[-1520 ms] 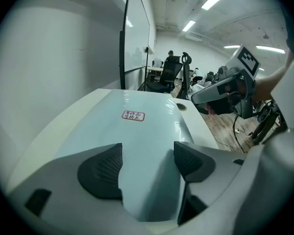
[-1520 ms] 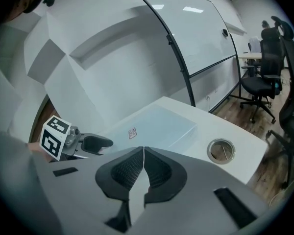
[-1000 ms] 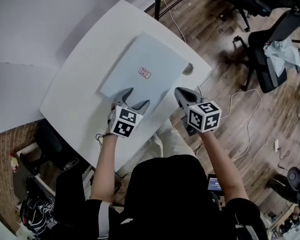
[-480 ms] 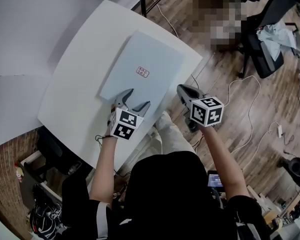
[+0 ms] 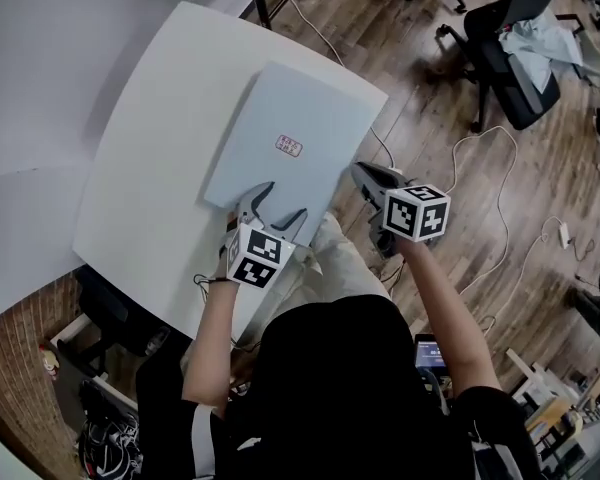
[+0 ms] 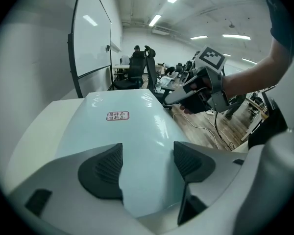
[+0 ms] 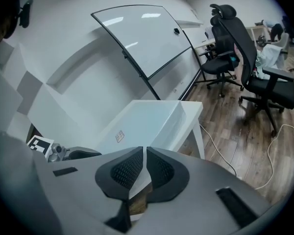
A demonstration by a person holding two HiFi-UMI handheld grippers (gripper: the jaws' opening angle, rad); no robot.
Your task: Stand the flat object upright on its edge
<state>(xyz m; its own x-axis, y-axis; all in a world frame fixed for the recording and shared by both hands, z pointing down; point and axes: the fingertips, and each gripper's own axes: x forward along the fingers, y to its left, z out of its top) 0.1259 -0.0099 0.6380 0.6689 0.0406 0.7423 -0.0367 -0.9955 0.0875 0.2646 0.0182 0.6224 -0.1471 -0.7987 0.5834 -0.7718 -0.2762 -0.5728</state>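
Panel (image 5: 302, 103): lies flat on the white bench (image 5: 150, 168), pale blue, with a red-printed sticker (image 5: 289, 146) near its middle.
Left claw (image 5: 283, 201): released, jaws spread above the panel's near edge; touching or not, cannot tell.
Right claw (image 5: 364, 174): clenched on nothing (pads together in its own view), off the bench and just beside the panel's right edge.
Left gripper view only: panel surface filling the gap between the pads.
Right gripper view only: whiteboard (image 7: 142, 38) behind the bench, office chair (image 7: 245, 67) well apart.
Edges: panel's right side close along the bench's right edge.
Room: bare bench left of the panel; wood floor (image 5: 450, 218) with a cable (image 5: 500, 258) to the right.
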